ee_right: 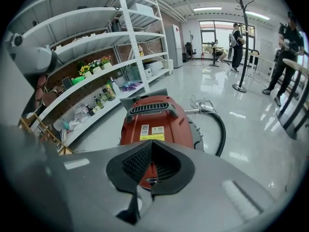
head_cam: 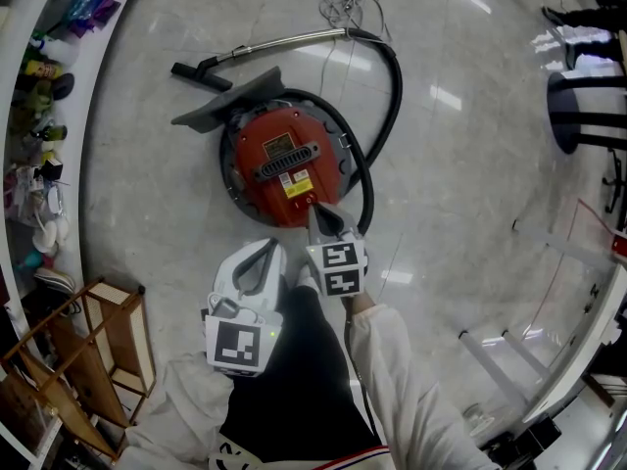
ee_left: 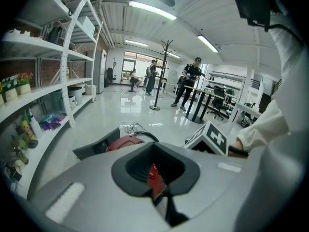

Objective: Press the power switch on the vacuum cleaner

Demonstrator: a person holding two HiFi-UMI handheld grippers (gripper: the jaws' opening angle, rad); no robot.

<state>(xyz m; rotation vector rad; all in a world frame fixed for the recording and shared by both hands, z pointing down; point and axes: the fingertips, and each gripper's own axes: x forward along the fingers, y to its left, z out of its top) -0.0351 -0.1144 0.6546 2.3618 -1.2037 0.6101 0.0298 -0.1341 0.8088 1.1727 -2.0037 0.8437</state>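
The right gripper [head_cam: 315,208], jaws closed together and empty, points its tip at the near edge of the red vacuum cleaner [head_cam: 279,155] on the floor [head_cam: 460,184], while the left gripper [head_cam: 268,247], likewise closed, hangs back beside it.

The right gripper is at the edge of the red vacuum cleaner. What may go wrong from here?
1. The shut right gripper is at the rounded near edge of the vacuum cleaner; its tips might slide off instead of pressing.
2. Nothing steadies the body: the left gripper, shut too, is held apart from it, so a push might shift it on the glossy floor.
3. The hose curves close beside the right gripper and might catch it.
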